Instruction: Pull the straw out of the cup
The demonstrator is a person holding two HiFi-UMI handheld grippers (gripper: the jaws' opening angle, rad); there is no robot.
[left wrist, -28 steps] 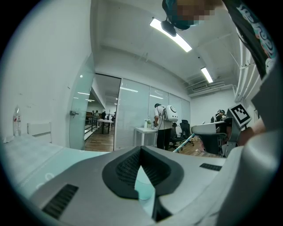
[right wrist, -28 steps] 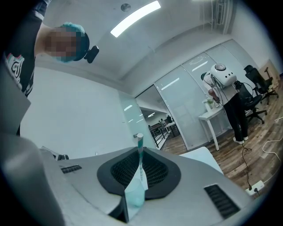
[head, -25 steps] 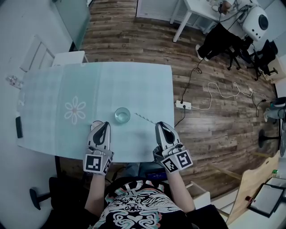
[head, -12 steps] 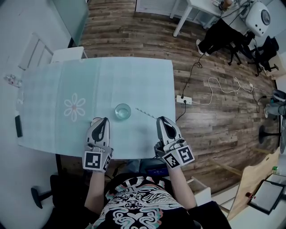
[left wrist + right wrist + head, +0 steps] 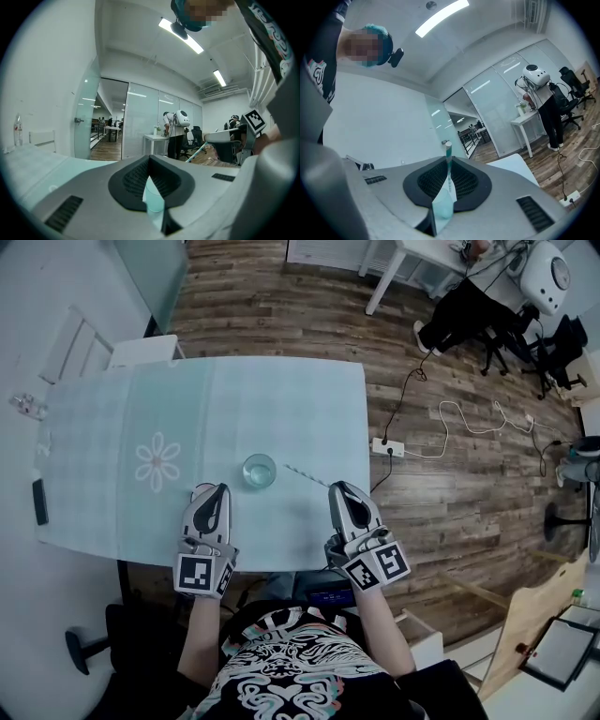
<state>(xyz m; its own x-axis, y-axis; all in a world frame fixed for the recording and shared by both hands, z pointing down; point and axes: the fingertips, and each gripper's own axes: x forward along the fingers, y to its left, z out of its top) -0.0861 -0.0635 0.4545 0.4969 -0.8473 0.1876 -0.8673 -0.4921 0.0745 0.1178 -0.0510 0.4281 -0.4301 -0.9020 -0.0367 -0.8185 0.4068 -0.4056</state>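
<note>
R gripper (image 5: 339, 493): jaws clenched. In its own view the striped straw (image 5: 447, 161) stands in the seam between the pads, so we read it as pinched by its near end. From the tips the straw runs up-left over the table (image 5: 281, 399) toward the cup (image 5: 259, 471). Its far end sits just beside the rim, outside it as far as we can tell. L gripper (image 5: 214, 493): jaws together w/ nothing between them, near the table's front edge, below-left of the cup, not touching it.

So the straw looks out already; what's left, we think, is clearing it away cleanly. To do that well: pinch firmly, since a thin straw held at one end can swivel. Draw it back & to the right, away from the rim, so the far end doesn't clip the cup. L gripper could steady the cup if needed. Can't tell whether the cup holds liquid, so go slow.
</note>
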